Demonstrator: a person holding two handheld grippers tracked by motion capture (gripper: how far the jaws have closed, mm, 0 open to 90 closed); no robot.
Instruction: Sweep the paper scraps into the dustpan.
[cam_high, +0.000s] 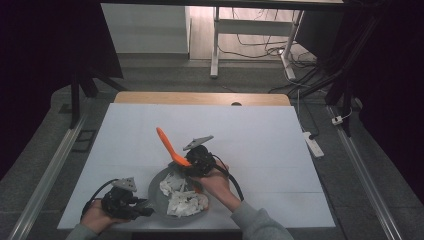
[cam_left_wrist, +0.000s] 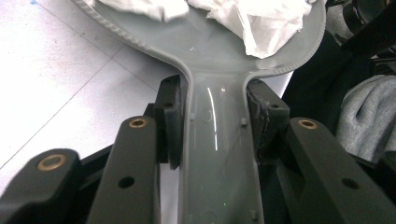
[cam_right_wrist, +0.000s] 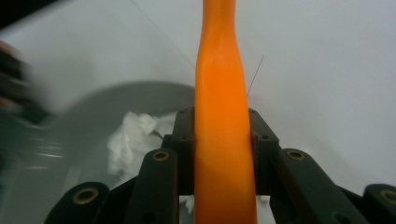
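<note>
A grey pan (cam_high: 154, 188) sits near the table's front edge with crumpled white paper (cam_high: 185, 202) in it. My left gripper (cam_high: 143, 209) is shut on the pan's flat handle (cam_left_wrist: 217, 154), and its pads (cam_left_wrist: 170, 121) press both edges just below the bowl (cam_left_wrist: 205, 44). The paper (cam_left_wrist: 261, 23) lies at the bowl's far side. My right gripper (cam_high: 191, 164) hovers over the pan's far rim, shut on an orange utensil handle (cam_high: 167, 142) that slants up and to the left. Seen from the right gripper (cam_right_wrist: 222, 135), the orange handle (cam_right_wrist: 222, 93) runs straight up between the jaws, with the pan (cam_right_wrist: 93, 107) and paper (cam_right_wrist: 128, 135) beneath.
The white table top (cam_high: 250, 135) stretches wide behind and to the right of the pan. A wooden strip (cam_high: 200, 98) runs along its far edge. A grey sleeve (cam_left_wrist: 364, 116) lies close by the pan's right side. A power strip (cam_high: 313, 143) sits on the floor to the right.
</note>
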